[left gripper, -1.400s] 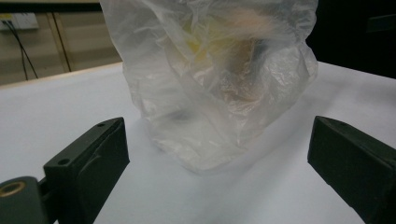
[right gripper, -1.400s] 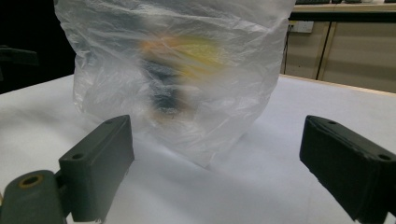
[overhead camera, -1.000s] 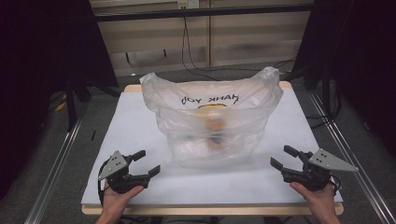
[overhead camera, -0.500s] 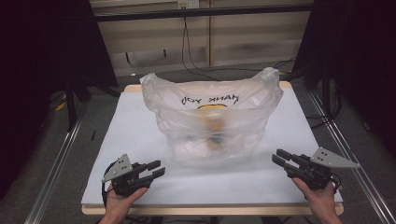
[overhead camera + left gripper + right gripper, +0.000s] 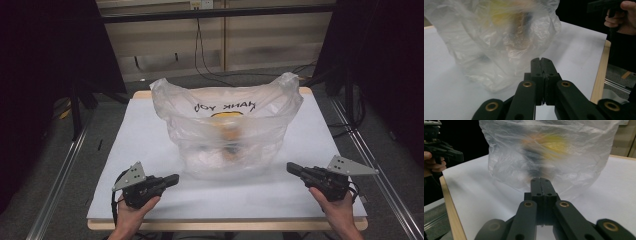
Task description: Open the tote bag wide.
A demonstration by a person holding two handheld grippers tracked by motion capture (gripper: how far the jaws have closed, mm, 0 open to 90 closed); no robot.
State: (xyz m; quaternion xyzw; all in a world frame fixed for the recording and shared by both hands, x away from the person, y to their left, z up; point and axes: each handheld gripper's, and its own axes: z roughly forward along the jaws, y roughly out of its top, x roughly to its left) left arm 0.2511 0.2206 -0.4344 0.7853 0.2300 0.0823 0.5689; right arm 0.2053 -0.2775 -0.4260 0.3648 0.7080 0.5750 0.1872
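On the white surface (image 5: 150, 145), right at its middle, a clear plastic bag (image 5: 227, 132) stood upright with its mouth open and dark mirrored lettering across its far wall. Inside it you had something yellow-orange and some paler, crumpled shapes (too blurred through the film to name).

Your left tongs (image 5: 170, 179) sat low at the near left, held in your left hand (image 5: 132, 212), jaws pressed flat together with nothing between them, tips pointing toward the bag's near left corner and just short of it. Along those closed jaws (image 5: 541, 62) the bag (image 5: 496, 37) loomed close ahead.

Your right tongs (image 5: 292, 168) mirrored that at the near right, gripped in your right hand (image 5: 337, 210), jaws likewise closed tight and empty, tips aimed at the bag's near right corner, near it but apart. From those tongs (image 5: 540, 181) the bag (image 5: 549, 152) rose straight in front, and your other hand's tool (image 5: 442, 148) showed at the far left, over the surface's wooden edge (image 5: 447, 202).
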